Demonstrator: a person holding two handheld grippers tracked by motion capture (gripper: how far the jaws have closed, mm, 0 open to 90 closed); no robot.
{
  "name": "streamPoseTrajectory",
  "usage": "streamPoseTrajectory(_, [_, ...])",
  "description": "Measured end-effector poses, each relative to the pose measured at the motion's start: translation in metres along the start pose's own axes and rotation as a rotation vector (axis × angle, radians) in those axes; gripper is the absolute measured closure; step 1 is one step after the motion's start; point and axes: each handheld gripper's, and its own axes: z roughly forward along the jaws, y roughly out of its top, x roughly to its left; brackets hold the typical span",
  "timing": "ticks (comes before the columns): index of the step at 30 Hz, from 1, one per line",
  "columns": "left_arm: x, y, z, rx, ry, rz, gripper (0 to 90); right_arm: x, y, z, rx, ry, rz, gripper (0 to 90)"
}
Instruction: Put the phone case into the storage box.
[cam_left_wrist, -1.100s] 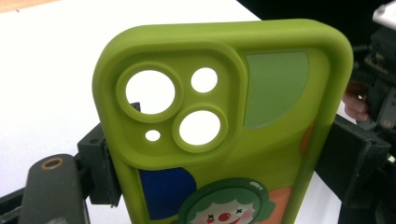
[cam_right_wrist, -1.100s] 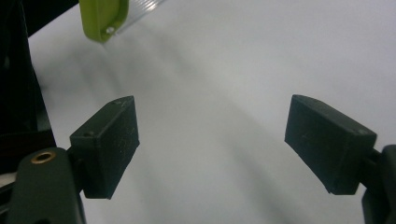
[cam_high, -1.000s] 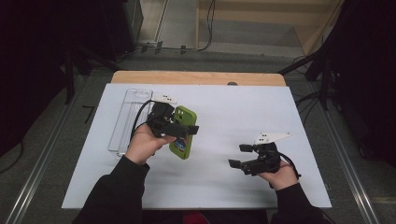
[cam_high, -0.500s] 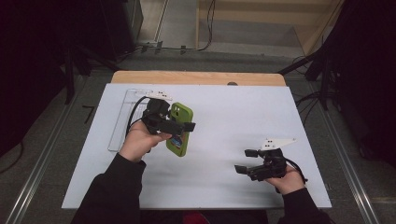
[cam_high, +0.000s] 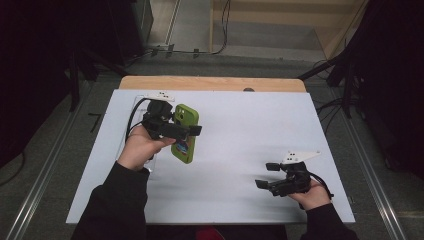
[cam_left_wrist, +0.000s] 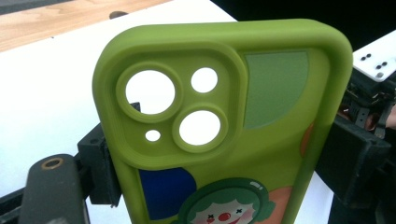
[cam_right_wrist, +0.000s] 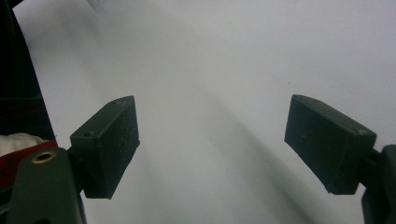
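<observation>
Left claw (cam_high: 186, 131) has lifted the green phone case (cam_high: 185, 133) farther up the desk (cam_high: 250, 130), clenching its long edges, camera cutouts facing up; right claw (cam_high: 267, 175) is hovering released near the desk's front right.

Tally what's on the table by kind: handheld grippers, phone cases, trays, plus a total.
Handheld grippers: 2, the left gripper with its jaws clamped on the case, and the right gripper with its jaws open and empty.
Phone cases: 1, the green phone case.
Clear trays: 1, the clear tray, partly hidden behind the left hand.
Total: 4
</observation>
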Motion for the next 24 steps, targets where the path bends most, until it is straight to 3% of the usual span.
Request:
streamPoseTrajectory(11, [0.008,0.002,-0.019,-0.031,0.058,-0.026,16.7,-0.003,-0.002,0.002,0.005,-0.003,0.030,16.2])
streamPoseTrajectory(24, [0.020,0.001,-0.036,-0.060,0.131,-0.077,16.7,-0.004,-0.002,0.002,0.002,-0.014,0.032,16.2])
